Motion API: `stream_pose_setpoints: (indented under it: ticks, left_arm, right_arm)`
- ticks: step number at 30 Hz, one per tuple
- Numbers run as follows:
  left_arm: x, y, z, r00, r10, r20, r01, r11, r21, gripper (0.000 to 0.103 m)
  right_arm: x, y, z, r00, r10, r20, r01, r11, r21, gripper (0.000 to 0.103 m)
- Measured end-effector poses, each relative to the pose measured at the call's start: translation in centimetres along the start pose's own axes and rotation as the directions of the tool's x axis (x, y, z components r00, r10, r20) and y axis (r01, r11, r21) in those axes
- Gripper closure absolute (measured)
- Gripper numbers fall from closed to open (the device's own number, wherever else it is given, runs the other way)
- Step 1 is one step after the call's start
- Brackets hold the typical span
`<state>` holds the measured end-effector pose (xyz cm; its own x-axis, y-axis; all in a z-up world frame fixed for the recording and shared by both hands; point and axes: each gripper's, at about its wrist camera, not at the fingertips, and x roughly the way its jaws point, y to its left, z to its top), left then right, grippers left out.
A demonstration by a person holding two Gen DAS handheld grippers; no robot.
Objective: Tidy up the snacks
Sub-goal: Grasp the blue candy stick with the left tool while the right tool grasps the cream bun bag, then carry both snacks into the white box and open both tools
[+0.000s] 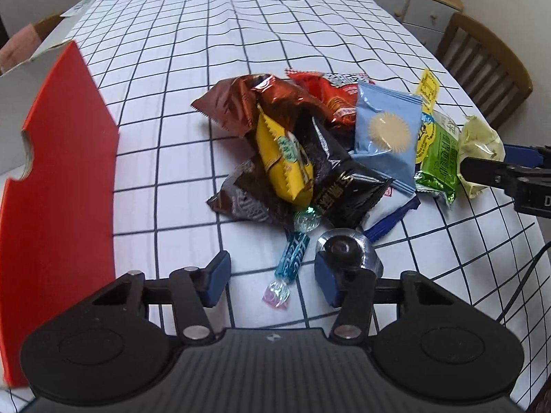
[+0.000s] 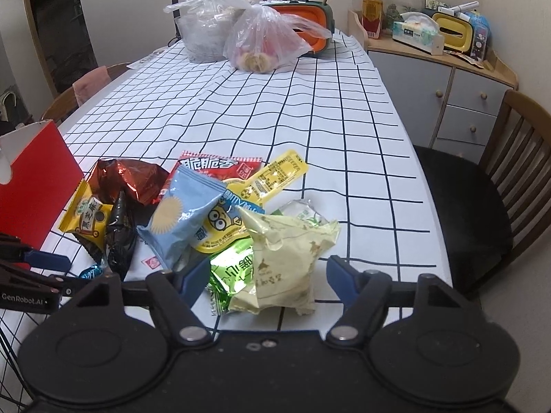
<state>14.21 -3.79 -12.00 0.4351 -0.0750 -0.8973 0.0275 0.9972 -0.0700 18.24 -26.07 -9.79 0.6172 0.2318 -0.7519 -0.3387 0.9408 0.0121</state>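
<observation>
The left gripper (image 1: 272, 278) hangs low over the counter (image 1: 172, 110), its jaws apart on either side of a blue twist-wrapped candy (image 1: 289, 268) at the near edge of the snack pile, not touching it, placed to pinch it. The right gripper (image 2: 263, 280) straddles a pale yellow packet (image 2: 286, 261) on the pile's right, jaws released and clear of it. Farther left stands a red box (image 1: 58, 179), probably the snacks' destination. Plastic bags (image 2: 261, 41) sit at the far end.
</observation>
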Motion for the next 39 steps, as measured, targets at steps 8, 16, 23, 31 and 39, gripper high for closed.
stream_pose_setpoints:
  ticks: [8,16,23,31,39]
  left_arm:
    - [0.0,-0.8,0.1,1.0,0.014,0.019,-0.016,0.997,0.075,0.085]
    - [-0.1,-0.6,-0.2,0.999,-0.001,0.034,-0.001,0.998,0.061,0.091]
    - [-0.9,-0.1,-0.6,0.999,-0.013,0.047,0.013,1.0,-0.008,0.091]
    - [-3.5,0.5,-1.6,0.997,-0.031,0.073,0.035,0.998,-0.057,0.091]
    - [-7.4,1.8,-2.4,0.991,-0.051,0.124,0.064,0.993,-0.098,0.091]
  right_arm:
    - [0.4,0.0,0.1,1.0,-0.01,-0.007,0.011,1.0,0.01,0.055]
    - [0.0,0.4,-0.2,0.999,-0.039,0.002,0.039,0.999,0.022,0.068]
    - [-1.6,0.4,-0.9,0.999,-0.048,0.01,0.047,0.997,0.055,0.07]
    - [-4.9,1.7,-1.2,0.999,-0.028,0.02,0.027,0.998,0.061,0.07]
    - [-8.6,4.0,-0.5,0.997,0.033,0.067,-0.037,0.998,0.057,0.07]
